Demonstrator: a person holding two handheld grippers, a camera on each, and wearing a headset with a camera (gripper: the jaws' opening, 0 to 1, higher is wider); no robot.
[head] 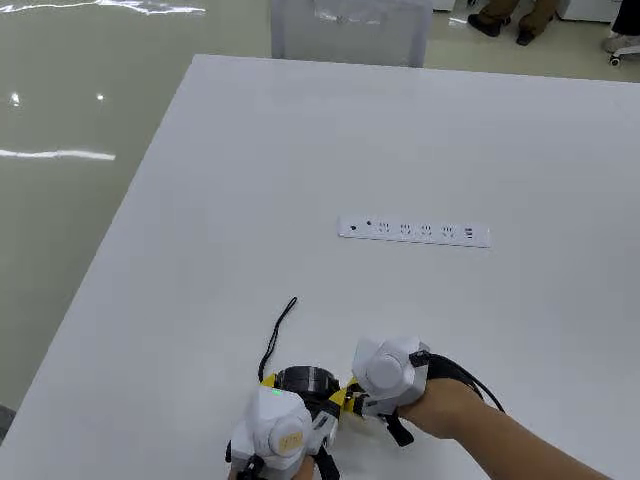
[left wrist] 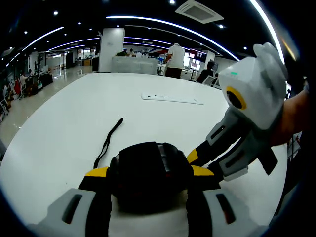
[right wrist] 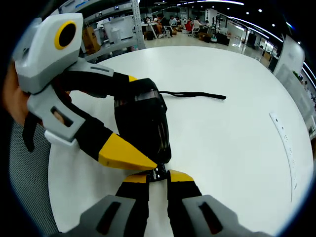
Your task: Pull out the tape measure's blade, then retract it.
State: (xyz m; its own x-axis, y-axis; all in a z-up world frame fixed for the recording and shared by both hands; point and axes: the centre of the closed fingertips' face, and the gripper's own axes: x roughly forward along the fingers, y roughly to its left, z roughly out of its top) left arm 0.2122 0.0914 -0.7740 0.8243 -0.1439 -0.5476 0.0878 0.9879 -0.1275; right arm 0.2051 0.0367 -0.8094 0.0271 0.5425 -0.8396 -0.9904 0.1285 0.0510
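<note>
A black tape measure [head: 305, 381] lies near the table's front edge, its thin black wrist strap [head: 279, 331] trailing away from me. My left gripper [head: 303, 392] is shut on the case [left wrist: 148, 174], with one yellow-tipped jaw against each side. My right gripper [head: 347, 394] comes in from the right. In its own view the right gripper [right wrist: 157, 175] is shut on the small metal blade tip at the case's [right wrist: 141, 118] lower corner. No length of blade shows outside the case. In the left gripper view, the right gripper [left wrist: 193, 157] touches the case's right side.
A white power strip [head: 414, 231] lies flat in the middle of the white table [head: 400, 140]. A grey chair [head: 350, 30] stands at the far edge. The table's left edge drops to a glossy floor. People sit in the far background.
</note>
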